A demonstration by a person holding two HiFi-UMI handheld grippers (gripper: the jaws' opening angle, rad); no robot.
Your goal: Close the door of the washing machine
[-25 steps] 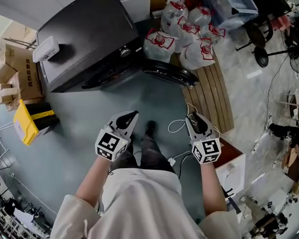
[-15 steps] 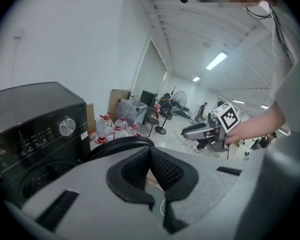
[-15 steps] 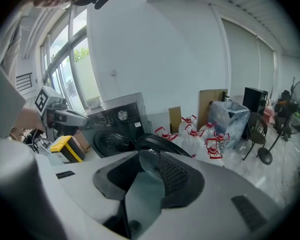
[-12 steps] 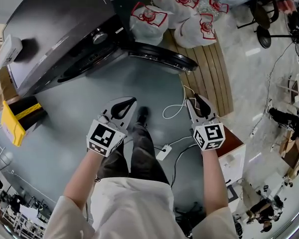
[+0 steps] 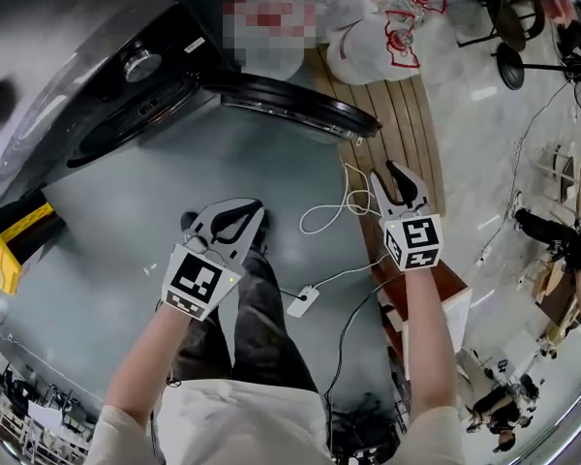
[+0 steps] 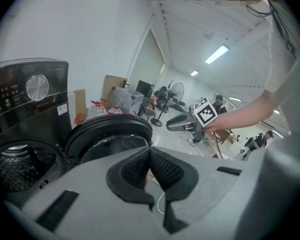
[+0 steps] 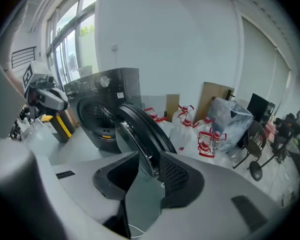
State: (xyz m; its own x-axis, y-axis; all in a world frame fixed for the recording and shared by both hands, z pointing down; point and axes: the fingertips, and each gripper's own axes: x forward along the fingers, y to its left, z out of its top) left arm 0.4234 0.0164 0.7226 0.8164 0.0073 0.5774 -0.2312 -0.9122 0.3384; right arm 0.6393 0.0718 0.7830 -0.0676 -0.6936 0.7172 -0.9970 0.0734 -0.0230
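Head view has both tools low over the floor [image 5: 165,177]. The left tool [image 5: 255,208] is pinched narrow and empty. The right tool [image 5: 388,173] is spread wide and holds nothing. A white cable [image 5: 321,219] lies between them. Farther off, the door [image 5: 290,101] stands open at the right of the washer [image 5: 87,76], its free end near the right tool but apart from it.

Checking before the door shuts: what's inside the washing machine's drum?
Only the perforated metal wall of the drum shows, no laundry. The left tongs cover its lower part, so the bottom is unseen.
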